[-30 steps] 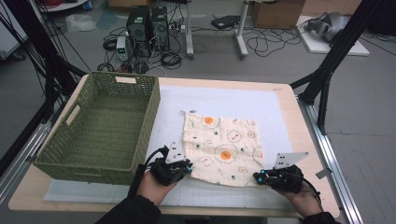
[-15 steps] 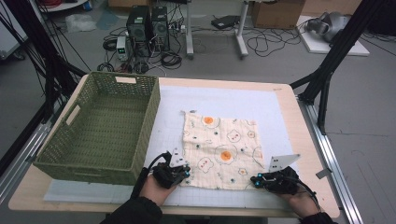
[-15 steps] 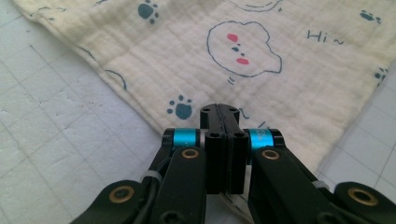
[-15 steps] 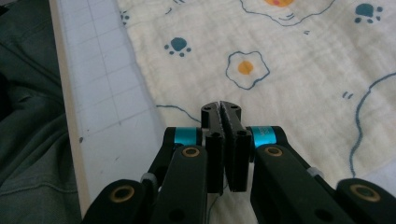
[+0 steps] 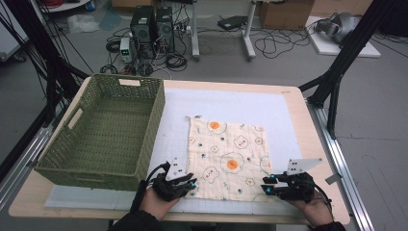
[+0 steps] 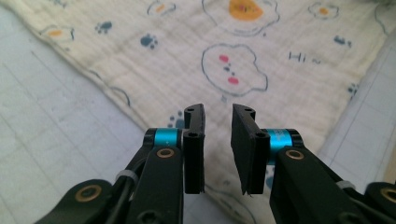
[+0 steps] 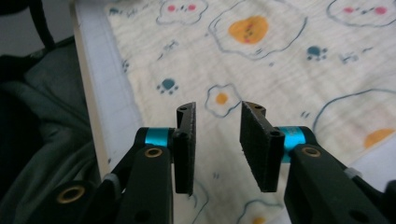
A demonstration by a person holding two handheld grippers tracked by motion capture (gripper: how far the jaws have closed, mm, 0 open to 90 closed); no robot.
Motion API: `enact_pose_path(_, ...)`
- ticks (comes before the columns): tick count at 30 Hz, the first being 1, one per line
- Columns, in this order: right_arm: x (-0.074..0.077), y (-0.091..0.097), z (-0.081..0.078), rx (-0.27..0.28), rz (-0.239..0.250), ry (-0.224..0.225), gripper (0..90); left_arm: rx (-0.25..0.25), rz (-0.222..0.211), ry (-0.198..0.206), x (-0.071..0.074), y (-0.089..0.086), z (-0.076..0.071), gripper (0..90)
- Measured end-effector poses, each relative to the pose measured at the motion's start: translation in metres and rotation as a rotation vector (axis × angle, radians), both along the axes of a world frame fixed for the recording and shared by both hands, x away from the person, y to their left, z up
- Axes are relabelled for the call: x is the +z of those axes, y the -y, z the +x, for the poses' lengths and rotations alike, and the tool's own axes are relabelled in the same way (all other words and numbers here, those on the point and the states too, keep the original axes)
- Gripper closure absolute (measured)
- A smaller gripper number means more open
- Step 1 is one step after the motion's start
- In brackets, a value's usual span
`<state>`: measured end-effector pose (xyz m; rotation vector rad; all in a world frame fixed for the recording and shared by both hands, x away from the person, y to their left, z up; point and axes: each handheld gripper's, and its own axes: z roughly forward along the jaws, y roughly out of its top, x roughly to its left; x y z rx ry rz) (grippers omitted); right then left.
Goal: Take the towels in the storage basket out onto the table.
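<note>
cream cloth (image 5: pixel 226 158) lies flat on the pale gridded mat (image 5: pixel 231 106), roughly square, soft crinkled weave, printed with fried eggs, blue paw prints and outlined blobs; small loop at its far left corner. it sits right of centre on the wooden surface (image 5: pixel 298 96), just right of the green woven basket (image 5: pixel 103 132), a rectangular plastic-wicker tub with slotted handles, apart from the cloth. left gripper (image 5: pixel 190 184) at the cloth's near left corner; in the left gripper view its flat black jaws stand a narrow gap apart over the cloth's corner, having just been opening, nothing pinched between them, fabric lying below. right gripper (image 5: pixel 267 186) at the near right corner; in the right gripper view its jaws have a somewhat wider gap, also just been opening, cloth beneath and between them but pads not pressing on it. blue collars behind each pad. hands come in from the near edge.
</note>
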<state>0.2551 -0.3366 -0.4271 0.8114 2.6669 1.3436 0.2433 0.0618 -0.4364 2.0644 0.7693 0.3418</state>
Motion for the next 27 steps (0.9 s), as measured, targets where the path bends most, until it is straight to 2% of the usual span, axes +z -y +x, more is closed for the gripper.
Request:
enact_pose_path(2,0.002,0.001,0.004,-0.028,0.017,0.010,58.2,0.003,-0.010,0.014,0.001,0.002,0.003,66.3)
enact_pose_path(4,0.005,0.000,0.007,-0.052,0.015,0.031,51.4,0.002,-0.026,0.027,0.002,0.003,0.005,62.9)
enact_pose_path(11,0.009,-0.004,0.017,-0.101,0.015,0.070,44.6,0.008,-0.037,0.056,0.007,0.002,0.010,57.1)
enact_pose_path(14,0.011,-0.011,0.021,-0.110,0.024,0.082,41.4,0.006,-0.037,0.059,0.006,0.002,0.011,55.5)
enact_pose_path(18,0.011,-0.021,0.024,-0.113,0.008,0.101,37.3,-0.002,-0.031,0.056,0.005,0.004,0.012,53.8)
enact_pose_path(22,0.012,-0.026,0.023,-0.100,0.013,0.114,36.3,-0.001,-0.029,0.052,0.004,0.004,0.012,52.9)
enact_pose_path(27,0.008,-0.023,0.021,-0.099,-0.003,0.103,34.7,0.003,-0.027,0.050,0.002,0.004,0.012,52.3)
